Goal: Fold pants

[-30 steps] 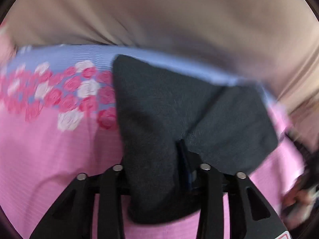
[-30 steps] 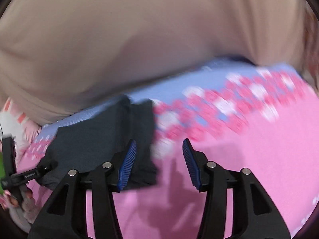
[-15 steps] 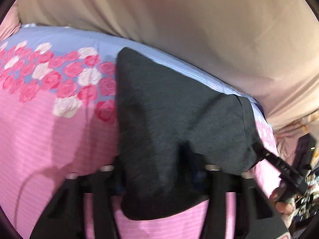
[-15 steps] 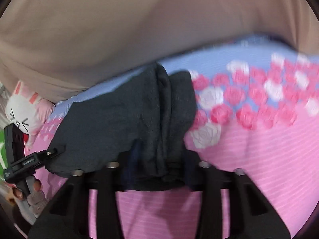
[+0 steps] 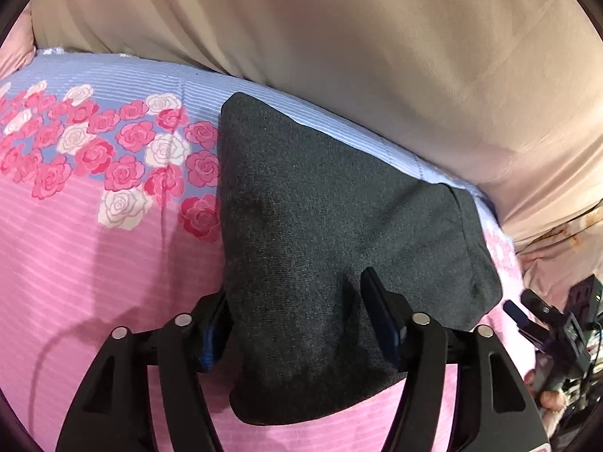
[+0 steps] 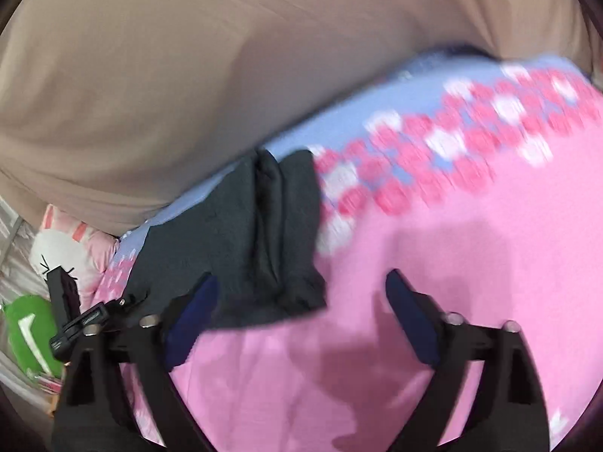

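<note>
Dark grey pants (image 5: 331, 233), folded into a thick compact bundle, lie on a bed covered by a pink sheet (image 5: 94, 263) with a band of pink and white roses on blue. The bundle sits near the bed's far edge, against a beige padded headboard (image 5: 339, 37). The left gripper (image 5: 294, 312) has just been opening; its jaws now stand either side of the bundle's near end, the cloth between them. The right gripper (image 6: 301, 297) has also just opened; its jaws are wide, over bare sheet beside the bundle's near corner.
</note>
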{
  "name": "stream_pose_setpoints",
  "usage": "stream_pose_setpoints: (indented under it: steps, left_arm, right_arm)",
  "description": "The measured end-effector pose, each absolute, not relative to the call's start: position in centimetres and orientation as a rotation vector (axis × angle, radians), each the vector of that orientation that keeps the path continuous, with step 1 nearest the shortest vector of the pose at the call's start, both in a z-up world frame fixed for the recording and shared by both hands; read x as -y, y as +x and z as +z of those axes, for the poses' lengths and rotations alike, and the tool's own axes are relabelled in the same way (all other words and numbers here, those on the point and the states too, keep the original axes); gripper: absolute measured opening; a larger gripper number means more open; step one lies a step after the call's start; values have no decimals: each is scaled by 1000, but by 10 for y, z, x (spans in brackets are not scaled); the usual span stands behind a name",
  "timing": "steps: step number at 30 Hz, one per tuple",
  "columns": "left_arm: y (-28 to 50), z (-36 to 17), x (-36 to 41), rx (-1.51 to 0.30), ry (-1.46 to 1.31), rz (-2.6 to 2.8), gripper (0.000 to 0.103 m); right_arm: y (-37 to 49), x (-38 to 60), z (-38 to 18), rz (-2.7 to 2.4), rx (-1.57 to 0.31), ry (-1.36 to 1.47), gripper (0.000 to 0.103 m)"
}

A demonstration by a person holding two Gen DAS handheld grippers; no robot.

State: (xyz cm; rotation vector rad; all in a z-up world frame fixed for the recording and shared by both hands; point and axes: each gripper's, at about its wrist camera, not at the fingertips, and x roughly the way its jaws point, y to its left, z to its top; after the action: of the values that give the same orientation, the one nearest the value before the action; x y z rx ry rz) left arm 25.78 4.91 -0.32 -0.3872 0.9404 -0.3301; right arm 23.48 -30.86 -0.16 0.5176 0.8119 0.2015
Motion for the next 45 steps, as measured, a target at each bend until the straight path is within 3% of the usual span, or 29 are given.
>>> stream_pose_setpoints:
  steps: [2, 6, 7, 8, 12, 13, 14, 15, 17, 19, 21, 24, 31, 33, 35, 41, 45]
  left_arm:
    - [257, -4, -52, -941, -408, -345, 65]
    - [258, -2, -51, -941, -398, -348, 62]
    - [258, -1, -50, -942, -389, -357, 58]
    - [259, 0, -50, -946, -386, -376, 48]
    - [260, -2, -53, -966, -379, -364, 50]
    - [260, -2, -53, -964, -385, -367, 51]
    - [261, -2, -52, -965, -379, -368, 53]
    - [260, -2, -51, -963, -368, -363, 53]
    - [253, 2, -47, -957, -330, -321, 60]
    - [242, 10, -49, -920, -299, -269, 63]
    - [237, 13, -53, -906, -297, -249, 67]
    - [240, 3, -52, -946, -315, -233, 69]
    - [236, 3, -54, -924, -318, -228, 76]
    - [233, 5, -55, -909, -308, -220, 76]
    - [230, 7, -51, -894, -275, -205, 76]
    - [214, 19, -38, -815, -154, -120, 76]
    - [193, 21, -33, -789, -96, -67, 80]
  right_arm:
    - [252, 298, -13, 239, -853, 527, 89]
    - [265, 265, -16, 256, -880, 423, 36]
    - [261, 262, -9, 251, -865, 414, 35]
    - [254, 259, -2, 247, -851, 403, 34]
    - [220, 256, 1, 249, -837, 378, 35]
    - [219, 257, -11, 225, -859, 377, 37]
    - [220, 260, -28, 194, -893, 378, 50]
    - [219, 265, -34, 204, -876, 419, 54]
    - [214, 273, -15, 121, -824, 416, 62]
    - [204, 270, 7, 56, -729, 344, 55]
    - [209, 254, 23, 119, -706, 325, 28]
    - [237, 215, 29, 189, -724, 219, 10]
    - [314, 221, -29, 32, -818, 101, 4]
    - [305, 236, -24, 59, -810, 229, 3]
    - [286, 234, -11, 101, -776, 271, 9]
    - [261, 236, -41, 83, -811, 233, 4]
    - [233, 227, -16, 84, -742, 244, 10]
